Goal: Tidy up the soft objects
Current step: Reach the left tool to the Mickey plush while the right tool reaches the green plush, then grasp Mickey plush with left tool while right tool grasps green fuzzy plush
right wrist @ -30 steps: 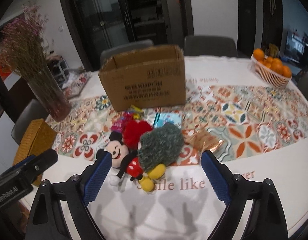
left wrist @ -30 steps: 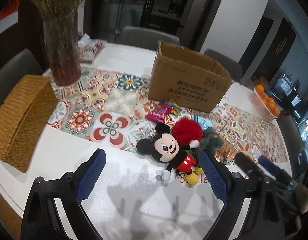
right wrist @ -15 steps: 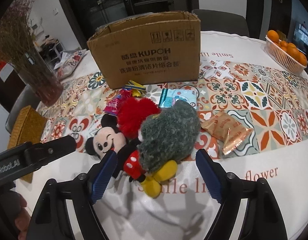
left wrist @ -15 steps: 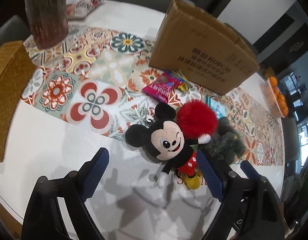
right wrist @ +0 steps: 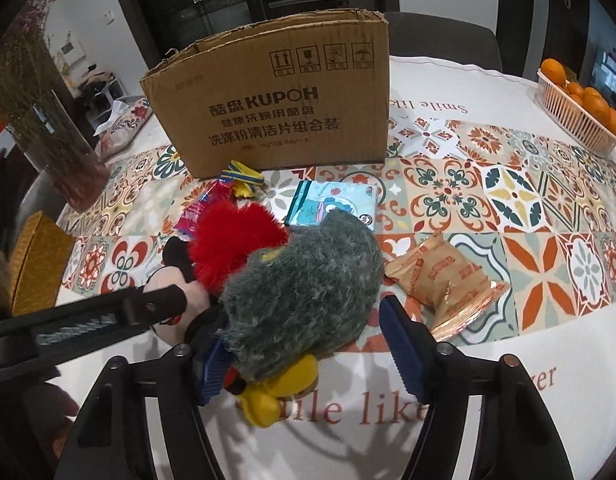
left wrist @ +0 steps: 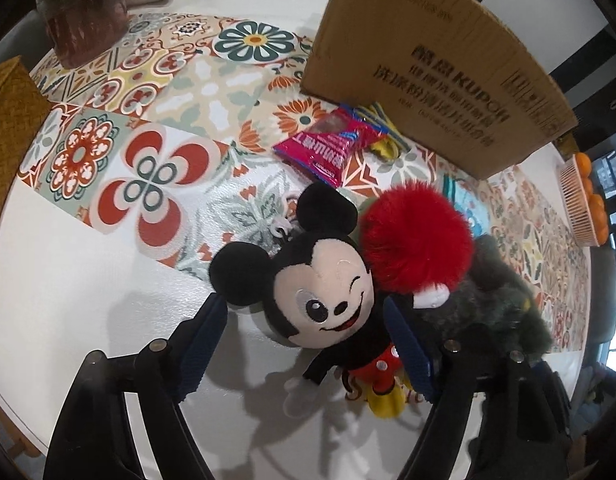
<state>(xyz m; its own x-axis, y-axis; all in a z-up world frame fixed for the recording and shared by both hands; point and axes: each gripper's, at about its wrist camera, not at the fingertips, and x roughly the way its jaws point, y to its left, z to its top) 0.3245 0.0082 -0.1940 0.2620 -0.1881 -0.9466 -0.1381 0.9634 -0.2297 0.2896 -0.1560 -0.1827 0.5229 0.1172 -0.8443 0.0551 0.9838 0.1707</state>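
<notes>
Left wrist view had the left gripper spread wide, its blue pads either side of the Mickey Mouse plush's head, not yet closed on it. Right wrist view showed the right gripper equally wide around the grey-green fuzzy toy, gripping nothing. Just beyond lay the red pompom, touching both toys. Farther back sat snack packets, then the cardboard box, with the orange basket far right.
</notes>
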